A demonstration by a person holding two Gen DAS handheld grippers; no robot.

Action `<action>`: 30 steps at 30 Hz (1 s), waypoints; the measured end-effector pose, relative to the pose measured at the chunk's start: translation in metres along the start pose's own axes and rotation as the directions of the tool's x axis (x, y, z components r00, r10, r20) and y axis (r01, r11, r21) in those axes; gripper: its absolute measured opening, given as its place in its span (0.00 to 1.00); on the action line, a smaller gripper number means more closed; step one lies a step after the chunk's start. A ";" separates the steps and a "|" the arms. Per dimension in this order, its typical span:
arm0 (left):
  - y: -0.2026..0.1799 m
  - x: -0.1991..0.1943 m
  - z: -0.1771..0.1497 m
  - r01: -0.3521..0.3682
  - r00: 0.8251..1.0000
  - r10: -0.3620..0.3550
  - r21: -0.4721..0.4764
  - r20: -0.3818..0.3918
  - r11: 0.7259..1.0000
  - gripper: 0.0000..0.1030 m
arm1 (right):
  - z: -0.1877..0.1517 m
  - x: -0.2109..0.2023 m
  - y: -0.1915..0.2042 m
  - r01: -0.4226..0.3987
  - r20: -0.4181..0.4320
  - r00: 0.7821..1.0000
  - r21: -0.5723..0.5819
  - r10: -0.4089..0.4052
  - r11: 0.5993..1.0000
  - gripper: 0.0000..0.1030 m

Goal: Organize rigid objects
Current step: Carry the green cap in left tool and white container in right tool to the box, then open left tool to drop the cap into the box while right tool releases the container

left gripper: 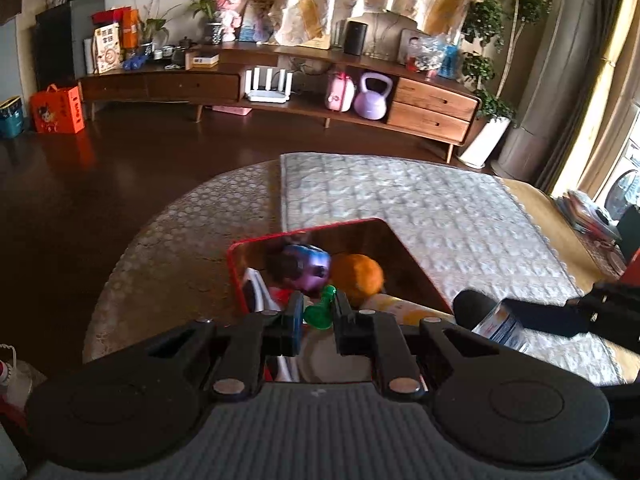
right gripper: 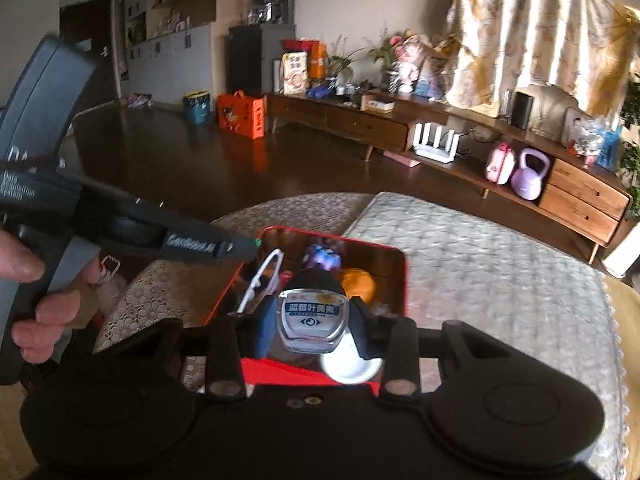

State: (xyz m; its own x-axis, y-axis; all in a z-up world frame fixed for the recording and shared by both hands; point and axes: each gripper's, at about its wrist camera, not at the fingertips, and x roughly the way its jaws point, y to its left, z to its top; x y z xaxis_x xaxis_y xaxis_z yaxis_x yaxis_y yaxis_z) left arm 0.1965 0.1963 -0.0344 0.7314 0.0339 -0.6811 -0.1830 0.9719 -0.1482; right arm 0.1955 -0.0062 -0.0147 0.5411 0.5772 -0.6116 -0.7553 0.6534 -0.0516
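A: Big picture first: a living room with a dark glossy wooden floor (left gripper: 120, 168), and along the far wall a long, low, curved wooden sideboard (left gripper: 280, 84) with drawers and open shelves. A patterned drape (right gripper: 536, 36) hangs pale and gold above it.

B: And nearer us, a round table (left gripper: 168, 248) under a lace-like cloth of little circles, with a quilted, bubbly mat (left gripper: 420, 208) laid over its right part.

A: On the sideboard's lower shelf, a lilac kettlebell (left gripper: 372, 98), smooth and rounded, beside a white router (left gripper: 268, 86) with upright antennas.

B: Now the action. A red tin tray (right gripper: 402, 268), rounded corners, shiny mirror-like inside, sits on the table at the mat's edge. Inside: a fuzzy orange ball (left gripper: 358, 278) touching a purple-blue metallic toy (left gripper: 304, 270).

A: Right gripper (right gripper: 314, 318) is pinching a clear bottle (right gripper: 312, 320) with a black cap and a blue label, held over the tray.

B: Left gripper (left gripper: 318, 312), jaws squeezed tight on a small green plastic piece (left gripper: 322, 308), glossy and flared, also above the tray's near side. Bare fingers (right gripper: 36, 320) wrap its handle.
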 end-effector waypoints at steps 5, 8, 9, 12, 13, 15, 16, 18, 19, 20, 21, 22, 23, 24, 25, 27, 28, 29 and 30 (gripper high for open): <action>0.014 0.017 0.004 -0.004 1.000 0.004 -0.013 -0.002 1.000 0.14 | -0.001 0.030 0.015 -0.003 -0.045 0.999 -0.037 0.001 0.999 0.36; 0.015 0.028 0.005 -0.001 1.000 0.001 -0.016 -0.006 1.000 0.14 | -0.003 0.045 0.026 0.004 -0.062 0.998 -0.071 -0.009 0.997 0.36; 0.014 0.033 0.006 0.006 1.000 -0.006 -0.015 -0.008 1.000 0.14 | -0.004 0.050 0.029 0.010 -0.068 0.998 -0.083 -0.015 0.997 0.36; 0.010 0.045 0.007 0.003 1.000 -0.003 0.011 -0.019 1.000 0.15 | -0.005 0.064 0.035 0.014 -0.087 0.996 -0.095 -0.023 0.995 0.36; 0.010 0.050 0.007 0.002 1.000 -0.002 0.013 -0.026 1.000 0.15 | -0.005 0.068 0.035 0.015 -0.094 0.995 -0.092 -0.024 0.996 0.36; 0.010 0.061 0.006 0.003 0.999 -0.002 0.017 -0.048 1.000 0.15 | -0.005 0.075 0.035 0.014 -0.106 0.994 -0.094 -0.024 0.995 0.36; 0.011 0.065 0.006 0.004 0.998 -0.003 0.019 -0.058 1.000 0.15 | -0.003 0.079 0.035 0.015 -0.112 0.993 -0.095 -0.025 0.995 0.36; 0.012 0.074 0.004 0.003 0.997 -0.002 0.017 -0.074 1.000 0.15 | -0.004 0.084 0.034 0.018 -0.119 0.993 -0.093 -0.029 0.995 0.36; 0.013 0.077 0.002 0.003 0.997 -0.002 0.016 -0.079 1.000 0.15 | -0.004 0.086 0.034 0.016 -0.123 0.992 -0.087 -0.027 0.996 0.36; 0.013 0.080 0.001 0.006 0.996 -0.005 0.014 -0.084 1.000 0.15 | -0.005 0.088 0.034 0.018 -0.124 0.992 -0.083 -0.028 0.996 0.36; 0.013 0.083 0.001 0.008 0.996 -0.007 0.013 -0.089 1.000 0.15 | -0.005 0.089 0.035 0.026 -0.121 0.992 -0.090 -0.037 0.996 0.36; 0.013 0.086 0.000 0.006 0.996 -0.005 0.014 -0.094 1.000 0.15 | -0.005 0.090 0.036 0.029 -0.122 0.992 -0.094 -0.041 0.995 0.36; 0.013 0.088 -0.001 0.005 0.995 -0.003 0.015 -0.097 1.000 0.15 | -0.006 0.092 0.036 0.030 -0.123 0.992 -0.094 -0.041 0.995 0.36; 0.013 0.090 -0.001 0.005 0.995 -0.003 0.017 -0.102 1.000 0.15 | -0.006 0.093 0.036 0.031 -0.126 0.991 -0.093 -0.043 0.995 0.36; 0.013 0.093 -0.001 0.005 0.994 -0.003 0.017 -0.107 1.000 0.15 | -0.006 0.094 0.036 0.033 -0.131 0.990 -0.093 -0.045 0.995 0.36; 0.012 0.096 -0.003 0.001 0.993 0.002 0.023 -0.115 1.000 0.15 | -0.007 0.096 0.037 0.038 -0.144 0.988 -0.097 -0.052 0.995 0.36; 0.012 0.098 -0.004 0.001 0.993 0.002 0.026 -0.121 1.000 0.15 | -0.007 0.097 0.037 0.042 -0.151 0.987 -0.095 -0.056 0.995 0.36; 0.012 0.100 -0.005 -0.002 0.992 0.005 0.027 -0.127 1.000 0.15 | -0.008 0.098 0.038 0.042 -0.156 0.986 -0.093 -0.056 0.995 0.36; 0.012 0.102 -0.005 -0.004 0.991 0.007 0.027 -0.135 1.000 0.15 | -0.008 0.099 0.038 0.041 -0.162 0.985 -0.091 -0.056 0.995 0.36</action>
State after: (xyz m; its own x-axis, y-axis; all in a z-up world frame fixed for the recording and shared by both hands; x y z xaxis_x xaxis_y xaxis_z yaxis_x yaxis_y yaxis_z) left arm 0.2653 0.2102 -0.1095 0.6347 0.0093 -0.7727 -0.1683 0.9776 -0.1265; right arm 0.2175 0.0720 -0.0839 0.5151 0.4526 -0.7278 -0.7629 0.6293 -0.1486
